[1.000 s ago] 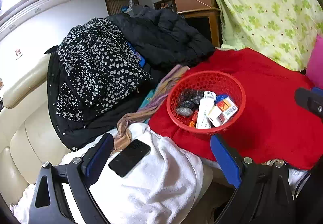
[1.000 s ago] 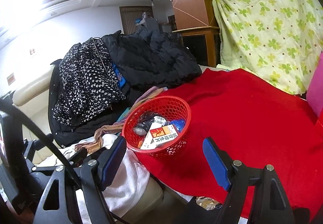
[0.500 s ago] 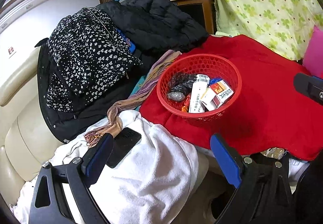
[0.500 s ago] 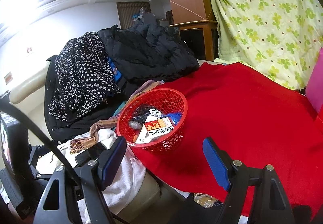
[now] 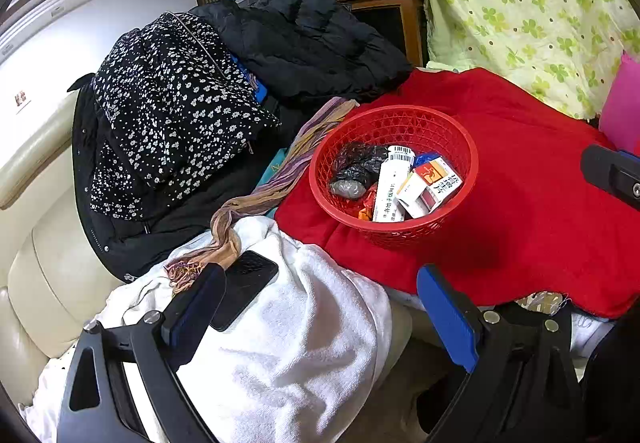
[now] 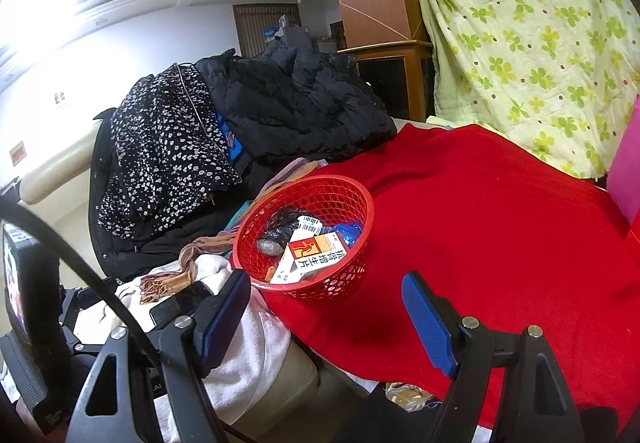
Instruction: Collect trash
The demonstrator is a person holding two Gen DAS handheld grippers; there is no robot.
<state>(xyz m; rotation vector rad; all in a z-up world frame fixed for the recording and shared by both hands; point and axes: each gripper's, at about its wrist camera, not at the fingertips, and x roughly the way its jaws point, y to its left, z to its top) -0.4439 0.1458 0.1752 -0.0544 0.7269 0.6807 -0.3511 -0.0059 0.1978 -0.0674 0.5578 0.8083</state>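
A red mesh basket point(image 5: 400, 233) point(image 6: 320, 289) stands on the red blanket point(image 5: 520, 203) near its left edge. In it lie a black plastic bag point(image 5: 356, 167), a long white box point(image 5: 390, 185), an orange-and-white carton point(image 5: 434, 183) point(image 6: 320, 253) and something blue point(image 6: 348, 231). My left gripper point(image 5: 320, 303) is open and empty, hovering over a white towel point(image 5: 300, 343) short of the basket. My right gripper point(image 6: 326, 317) is also open and empty, just in front of the basket. A crumpled pale scrap point(image 6: 408, 395) peeks out under the blanket's front edge.
A black phone point(image 5: 244, 283) and a fringed scarf point(image 5: 256, 195) lie on the towel. Dark coats point(image 5: 172, 111) are heaped on the cream sofa point(image 5: 36, 243) to the left. A green-patterned sheet point(image 5: 520, 3) hangs behind, and a pink cushion point(image 5: 622, 103) sits at the right.
The left wrist view has tipped a little, so the basket sits slightly higher in it than a second ago. Both grippers stay open and hold nothing.
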